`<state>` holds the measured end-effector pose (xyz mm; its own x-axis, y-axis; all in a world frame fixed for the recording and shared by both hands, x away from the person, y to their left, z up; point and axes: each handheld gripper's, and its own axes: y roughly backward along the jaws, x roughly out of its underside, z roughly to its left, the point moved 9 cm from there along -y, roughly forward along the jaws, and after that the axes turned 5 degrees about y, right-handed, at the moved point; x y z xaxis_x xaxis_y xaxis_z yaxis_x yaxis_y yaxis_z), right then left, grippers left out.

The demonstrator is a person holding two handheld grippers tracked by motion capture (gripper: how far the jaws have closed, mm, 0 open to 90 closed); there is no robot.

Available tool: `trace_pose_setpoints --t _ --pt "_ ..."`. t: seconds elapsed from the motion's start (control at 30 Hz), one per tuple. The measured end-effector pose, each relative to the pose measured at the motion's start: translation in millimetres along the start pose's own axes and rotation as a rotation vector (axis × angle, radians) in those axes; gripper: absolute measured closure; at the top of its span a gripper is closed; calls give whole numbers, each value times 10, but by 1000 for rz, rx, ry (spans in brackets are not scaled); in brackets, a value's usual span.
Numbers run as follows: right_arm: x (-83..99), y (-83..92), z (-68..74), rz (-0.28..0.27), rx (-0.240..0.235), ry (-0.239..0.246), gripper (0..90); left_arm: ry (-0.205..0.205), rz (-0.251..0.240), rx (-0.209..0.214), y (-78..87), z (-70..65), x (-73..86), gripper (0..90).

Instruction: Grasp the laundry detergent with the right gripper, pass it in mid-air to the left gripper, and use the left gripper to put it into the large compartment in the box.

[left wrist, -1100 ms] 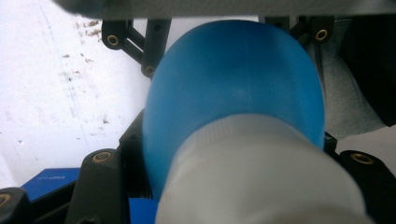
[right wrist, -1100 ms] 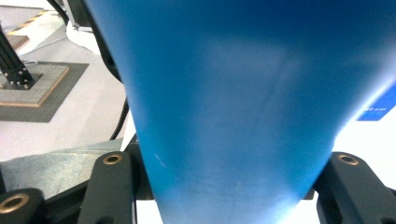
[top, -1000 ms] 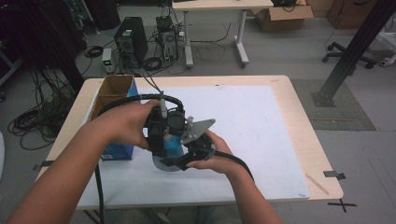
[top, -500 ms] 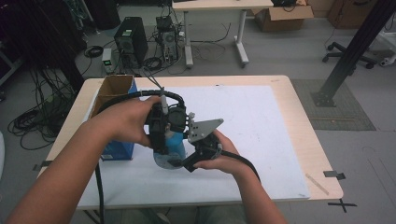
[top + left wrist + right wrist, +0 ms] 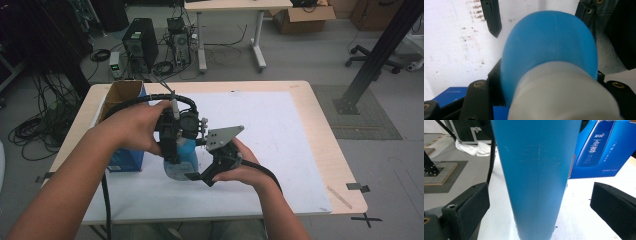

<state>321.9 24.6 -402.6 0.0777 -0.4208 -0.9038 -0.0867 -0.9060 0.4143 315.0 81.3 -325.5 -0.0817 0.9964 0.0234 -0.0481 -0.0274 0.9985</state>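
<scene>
While the left gripper (image 5: 176, 157) clamps the blue bottle (image 5: 181, 159) near its white cap (image 5: 564, 97), the right gripper (image 5: 200, 172), jaws just opened, stands clear; beside the blue box (image 5: 126, 157) it could tip.

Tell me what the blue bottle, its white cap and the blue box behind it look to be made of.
Blue bottle: probably plastic, smooth satin skin with faint scuffs and a thin mould seam. White cap: likely plastic, matte, with fine ribbing near its rim. Blue box: cardboard, with a glossy printed face in the right gripper view and a raw brown inside at its open top in the high view.
</scene>
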Motion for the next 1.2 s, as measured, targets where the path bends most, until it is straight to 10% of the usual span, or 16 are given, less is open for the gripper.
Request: trace_pose_setpoints --t 0.23,0.6,0.83,1.2 --pt "-12 103 14 11 -7 15 10 27 -3 10 2 29 12 384" --pt "49 634 -68 105 22 52 10 194 -6 57 154 118 39 383" --pt "277 1009 -240 252 80 49 14 387 -5 77 321 278 96 383" --pt "371 1251 -324 291 100 37 17 634 -29 57 616 539 227 383"
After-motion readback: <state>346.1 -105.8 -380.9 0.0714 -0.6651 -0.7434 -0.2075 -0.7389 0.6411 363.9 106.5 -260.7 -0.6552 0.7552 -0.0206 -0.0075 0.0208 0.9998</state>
